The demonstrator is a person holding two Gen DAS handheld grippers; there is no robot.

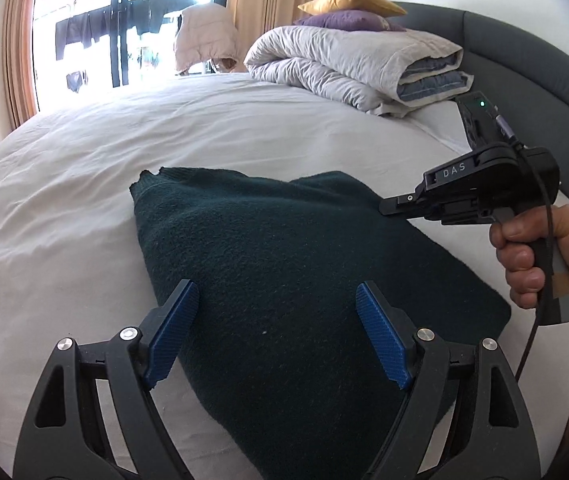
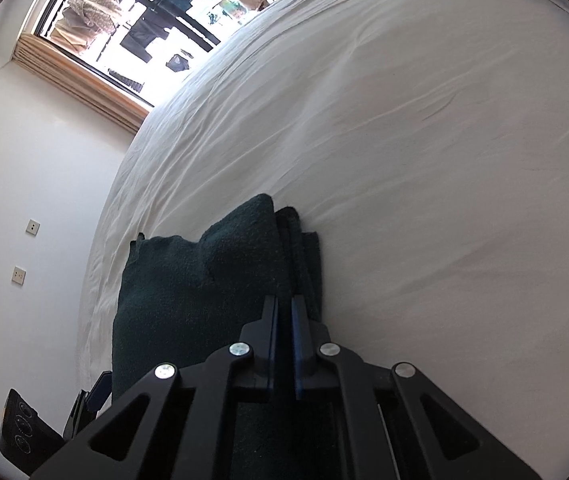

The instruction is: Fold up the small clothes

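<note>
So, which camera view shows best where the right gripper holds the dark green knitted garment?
The left wrist view: the right gripper appears from the side, pinching the far right edge of the dark green knitted garment. The right wrist view shows only its nearly shut pads on the folded edge.

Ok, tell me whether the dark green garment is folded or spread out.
Folded: the dark green garment shows stacked layers along its edge on the bed sheet.

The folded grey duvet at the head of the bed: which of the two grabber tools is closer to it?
The right one. The right gripper is at the dark green sweater's far edge, on the folded grey duvet's side. The left gripper hovers over the sweater's near end, farther from it.
</note>
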